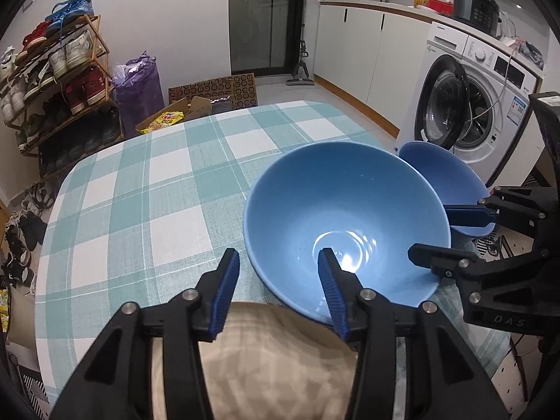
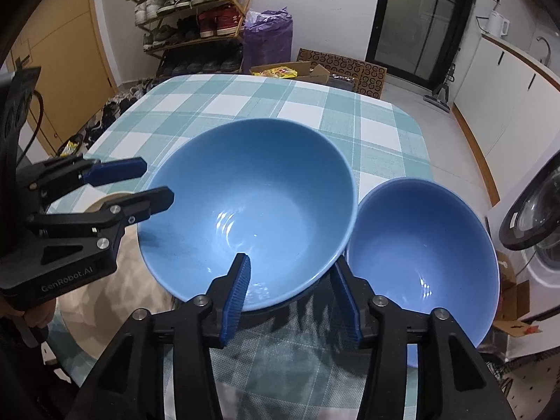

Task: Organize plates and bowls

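Observation:
A large light-blue bowl (image 1: 346, 224) (image 2: 248, 210) stands on the checked table near its front edge. A smaller, darker blue bowl (image 1: 441, 175) (image 2: 420, 262) stands just to its right, touching it. My left gripper (image 1: 278, 290) is open, its jaws astride the large bowl's near-left rim, one finger inside the bowl. My right gripper (image 2: 292, 294) is open, its jaws astride the large bowl's near-right rim. A beige plate (image 1: 273, 360) (image 2: 105, 280) lies under my left gripper, partly hidden. Each gripper shows in the other's view: the right (image 1: 451, 234), the left (image 2: 157, 182).
The table (image 1: 140, 182) (image 2: 280, 105) carries a teal-and-white checked cloth. A washing machine (image 1: 469, 105) with its door open stands to the right. A shoe rack (image 1: 52, 77), a purple bag (image 1: 140, 84) and cardboard boxes (image 1: 182, 112) stand beyond the table.

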Tool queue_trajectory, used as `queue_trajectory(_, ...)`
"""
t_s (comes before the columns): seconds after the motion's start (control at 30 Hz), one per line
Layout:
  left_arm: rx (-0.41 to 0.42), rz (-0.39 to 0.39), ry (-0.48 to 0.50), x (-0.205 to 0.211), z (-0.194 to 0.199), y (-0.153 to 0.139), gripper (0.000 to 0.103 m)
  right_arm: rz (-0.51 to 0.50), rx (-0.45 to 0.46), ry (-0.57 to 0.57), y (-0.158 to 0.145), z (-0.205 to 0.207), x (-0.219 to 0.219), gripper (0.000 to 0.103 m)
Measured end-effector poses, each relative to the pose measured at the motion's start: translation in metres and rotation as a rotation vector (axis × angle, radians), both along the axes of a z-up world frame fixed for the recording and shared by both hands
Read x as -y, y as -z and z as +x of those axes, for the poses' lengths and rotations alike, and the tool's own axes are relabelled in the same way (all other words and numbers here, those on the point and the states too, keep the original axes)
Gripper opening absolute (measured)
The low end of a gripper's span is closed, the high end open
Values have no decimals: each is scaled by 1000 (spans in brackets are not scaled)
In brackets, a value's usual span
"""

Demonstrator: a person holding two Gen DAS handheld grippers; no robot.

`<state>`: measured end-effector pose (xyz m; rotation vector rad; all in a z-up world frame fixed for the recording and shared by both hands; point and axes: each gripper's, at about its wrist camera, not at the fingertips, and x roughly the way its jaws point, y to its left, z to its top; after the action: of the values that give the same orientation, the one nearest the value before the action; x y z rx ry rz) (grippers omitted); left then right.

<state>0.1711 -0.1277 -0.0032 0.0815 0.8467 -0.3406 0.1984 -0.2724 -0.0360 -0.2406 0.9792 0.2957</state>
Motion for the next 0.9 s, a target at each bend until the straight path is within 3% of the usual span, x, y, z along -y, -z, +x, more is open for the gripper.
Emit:
queue_trajectory(0.1, 0, -1, -4, -2, 0, -1, 48, 3, -7, -7, 1, 0, 2, 50)
queue_trajectory(0.33, 0, -27, -6, -4, -1, -4, 51, 33, 45, -12, -11, -10, 10, 76)
queue_trajectory(0.37, 1, -34, 2, -4, -2, -5, 55, 43, 59, -4, -15, -12, 13, 79)
queue_trajectory(0.5, 12, -66, 17, -2, -7, -12, 91, 132, 96, 51, -26, -17, 27, 87)
queue_trajectory(0.67, 33, -95, 51, 4, -11, -22, 100, 246, 163, 141, -38, -24, 48, 100)
queue_trajectory(0.9, 36, -156, 74, 12, -8, -29, 101, 261, 226, 226, -45, -40, 71, 102)
